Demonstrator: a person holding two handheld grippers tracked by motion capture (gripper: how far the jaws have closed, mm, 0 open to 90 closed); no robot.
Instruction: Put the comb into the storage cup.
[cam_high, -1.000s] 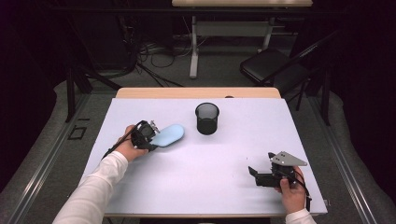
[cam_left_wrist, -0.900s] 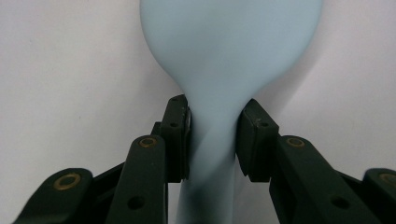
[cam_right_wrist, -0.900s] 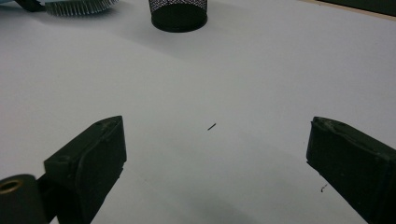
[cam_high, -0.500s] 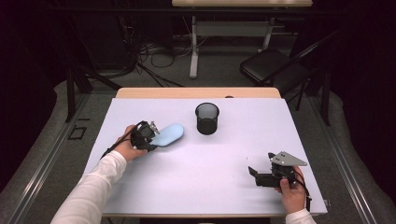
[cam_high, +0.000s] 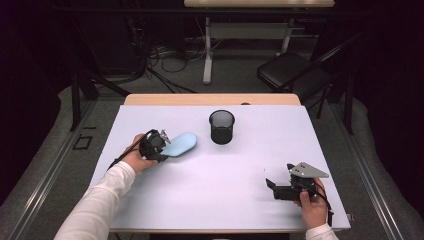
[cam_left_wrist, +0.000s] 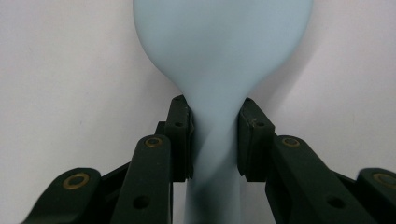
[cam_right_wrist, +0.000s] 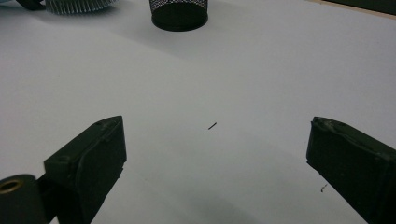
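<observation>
Left tool (cam_high: 161, 144) grips pale-blue pouch (cam_high: 179, 144); mesh cup (cam_high: 221, 127) stands near.

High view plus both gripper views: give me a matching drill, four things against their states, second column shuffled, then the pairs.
Things:
1. left gripper
2. right gripper
3. mesh cup
4. light blue case

States:
A. stands upright on the white table, apart from both grippers
B. jaws wide apart, nothing between them
C. lies flat, one end pinched between black pads
D. jaws closed on the narrow end of a blue thing

Pairs: 1-D, 2-B, 3-A, 4-C
</observation>
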